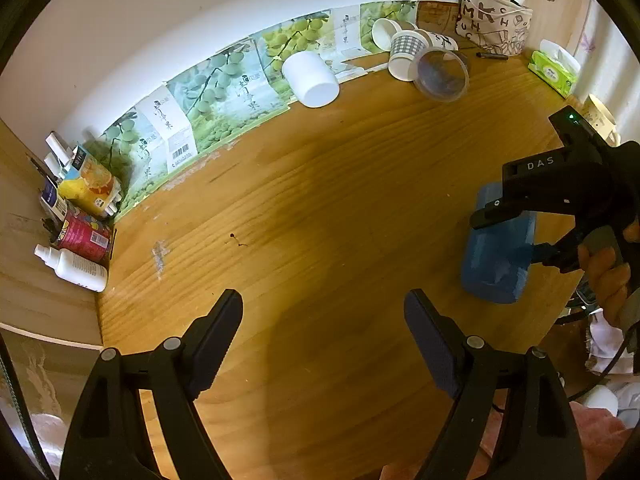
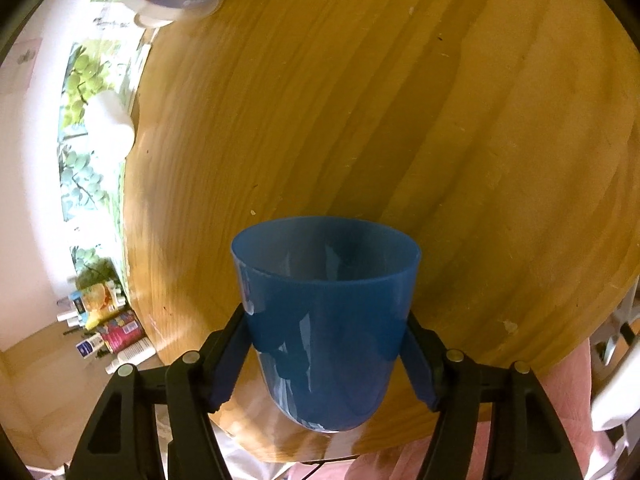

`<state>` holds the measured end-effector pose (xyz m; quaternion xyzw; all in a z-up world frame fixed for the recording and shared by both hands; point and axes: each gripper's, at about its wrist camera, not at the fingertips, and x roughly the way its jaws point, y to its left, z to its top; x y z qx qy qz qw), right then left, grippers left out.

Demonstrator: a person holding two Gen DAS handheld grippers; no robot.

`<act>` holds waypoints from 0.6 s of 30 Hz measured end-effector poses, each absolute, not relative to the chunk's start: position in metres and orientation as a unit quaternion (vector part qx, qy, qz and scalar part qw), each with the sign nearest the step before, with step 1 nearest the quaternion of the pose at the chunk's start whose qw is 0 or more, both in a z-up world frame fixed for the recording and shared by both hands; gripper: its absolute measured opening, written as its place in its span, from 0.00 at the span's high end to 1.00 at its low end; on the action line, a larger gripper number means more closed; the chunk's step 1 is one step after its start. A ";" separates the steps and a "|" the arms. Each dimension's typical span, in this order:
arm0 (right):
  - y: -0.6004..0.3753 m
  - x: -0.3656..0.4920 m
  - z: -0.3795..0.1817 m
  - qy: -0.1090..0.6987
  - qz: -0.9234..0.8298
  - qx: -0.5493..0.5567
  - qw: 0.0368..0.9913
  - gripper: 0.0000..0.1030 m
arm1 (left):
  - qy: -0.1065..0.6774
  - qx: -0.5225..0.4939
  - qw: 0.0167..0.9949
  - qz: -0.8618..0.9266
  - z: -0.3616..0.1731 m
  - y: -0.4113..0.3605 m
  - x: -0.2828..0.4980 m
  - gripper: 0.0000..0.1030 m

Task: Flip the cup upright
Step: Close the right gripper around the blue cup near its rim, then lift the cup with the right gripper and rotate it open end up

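Gripping the blue cup (image 2: 326, 328) in the right gripper (image 2: 326, 354), jaws pressing on its two opposite sides, low on the body near the rounded base. Holding the cup with its open mouth pointing away from the wrist camera, out over the wooden tabletop (image 2: 440, 140), the rim facing forward along the fingers. Seeing the same cup (image 1: 498, 248) in the left wrist view at the right side of the tabletop (image 1: 320, 220), clamped in the right gripper (image 1: 516, 232), with the bare hand (image 1: 608, 276) wrapping the handle behind it; hard to tell from that view whether the cup is touching the wood or hanging just above it.

Keeping the left gripper (image 1: 322, 332) spread wide apart, holding nothing, hovering over bare wood near the front edge, well apart from the cup.

Lying on its side near the back edge: a white cup (image 1: 311, 79), against grape-printed cardboard (image 1: 224, 92) propped along the wall. Lying further right: a cluster of paper cups (image 1: 406, 54) and a clear plastic cup (image 1: 442, 74), tipped over together. Standing at the far right corner: a printed pouch (image 1: 494, 24) and a green tissue pack (image 1: 554, 72). Crowding the left edge: a white bottle (image 1: 74, 266), a pink can (image 1: 84, 236) and a yellow box (image 1: 90, 188).
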<state>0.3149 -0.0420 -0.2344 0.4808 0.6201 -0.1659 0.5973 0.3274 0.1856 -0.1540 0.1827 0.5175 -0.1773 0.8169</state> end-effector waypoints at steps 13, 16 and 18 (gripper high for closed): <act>-0.042 0.310 -0.225 0.612 -0.130 0.438 0.645 0.33 | 0.519 0.173 0.820 -0.171 -0.149 0.181 0.321 0.17; -0.041 0.310 -0.219 0.607 -0.121 0.426 0.661 0.33 | 0.518 0.169 0.821 -0.169 -0.148 0.178 0.319 0.17; -0.039 0.310 -0.213 0.601 -0.113 0.415 0.674 0.33 | 0.518 0.166 0.822 -0.167 -0.146 0.175 0.317 0.17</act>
